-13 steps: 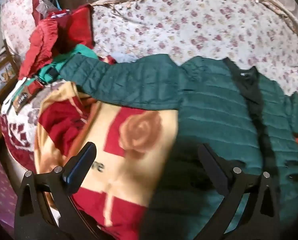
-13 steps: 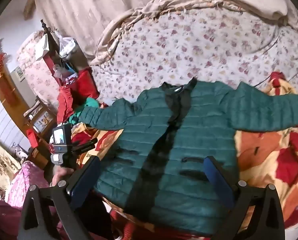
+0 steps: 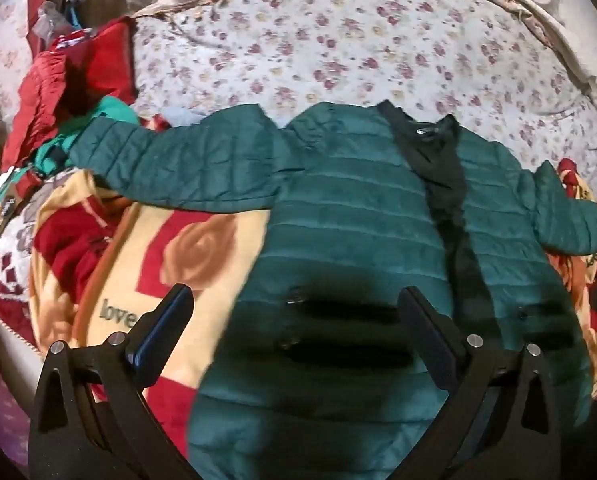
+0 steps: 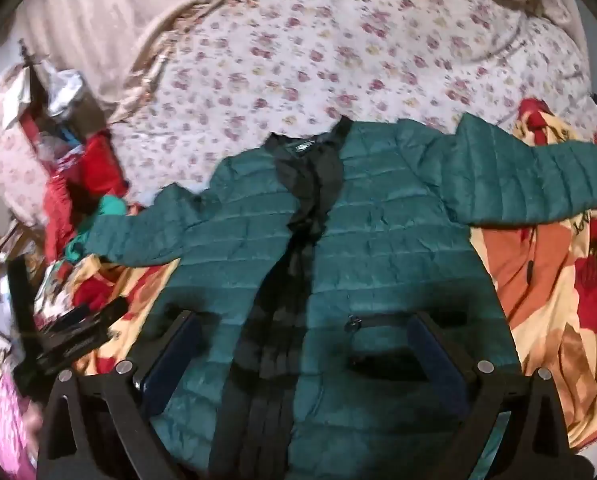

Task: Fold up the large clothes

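A dark green quilted jacket with a black front band lies face up and spread flat on the bed, both sleeves out to the sides; it also shows in the right wrist view. My left gripper is open and empty, hovering above the jacket's lower left front near a pocket zip. My right gripper is open and empty above the jacket's lower front, near the black band. The left gripper's black frame shows at the left of the right wrist view.
A red, cream and orange rose-pattern blanket lies under the jacket. A floral sheet covers the far bed. A heap of red and teal clothes sits at the far left. A beige cover lies behind.
Both grippers have shifted: the left view has moved right, over the jacket body, and the right view has moved closer to the jacket. Both stay open.
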The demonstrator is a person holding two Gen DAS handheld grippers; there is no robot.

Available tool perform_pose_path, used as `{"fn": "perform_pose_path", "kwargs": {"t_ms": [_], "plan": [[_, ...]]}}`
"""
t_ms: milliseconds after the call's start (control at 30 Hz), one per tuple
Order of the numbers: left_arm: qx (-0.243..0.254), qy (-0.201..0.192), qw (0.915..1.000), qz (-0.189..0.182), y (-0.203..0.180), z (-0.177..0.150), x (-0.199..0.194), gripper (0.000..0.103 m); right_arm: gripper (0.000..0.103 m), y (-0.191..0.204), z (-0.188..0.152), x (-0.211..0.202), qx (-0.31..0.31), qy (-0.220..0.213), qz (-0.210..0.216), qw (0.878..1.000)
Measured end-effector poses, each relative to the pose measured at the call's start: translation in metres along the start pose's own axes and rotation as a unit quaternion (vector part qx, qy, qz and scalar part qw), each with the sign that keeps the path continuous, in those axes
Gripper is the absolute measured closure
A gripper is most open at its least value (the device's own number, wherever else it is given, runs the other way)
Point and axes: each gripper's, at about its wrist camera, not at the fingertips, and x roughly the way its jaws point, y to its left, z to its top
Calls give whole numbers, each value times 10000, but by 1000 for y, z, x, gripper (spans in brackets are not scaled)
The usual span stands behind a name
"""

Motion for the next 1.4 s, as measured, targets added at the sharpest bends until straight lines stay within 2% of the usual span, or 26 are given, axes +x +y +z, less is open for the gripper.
{"fn": "perform_pose_path", "kwargs": {"t_ms": [67, 133, 367, 700, 1400], "plan": [[0, 36, 10000, -81, -4, 1, 5, 1, 1, -21, 10, 27, -5, 27, -42, 10000], [18, 29, 9999, -139, -9, 3, 7, 1, 1, -23, 10, 41, -34, -40, -275, 9996], [69, 22, 9998, -188, -22, 8, 17, 1, 1, -36, 8, 65, -156, -154, -463, 9987], [29, 82, 9996, -270, -29, 11, 29, 1, 1, -41, 14, 80, -217, -160, -524, 9983], [78, 75, 9998, -142, -32, 23, 40, 1, 1, -40, 38, 98, -220, -199, -640, 9975]]}}
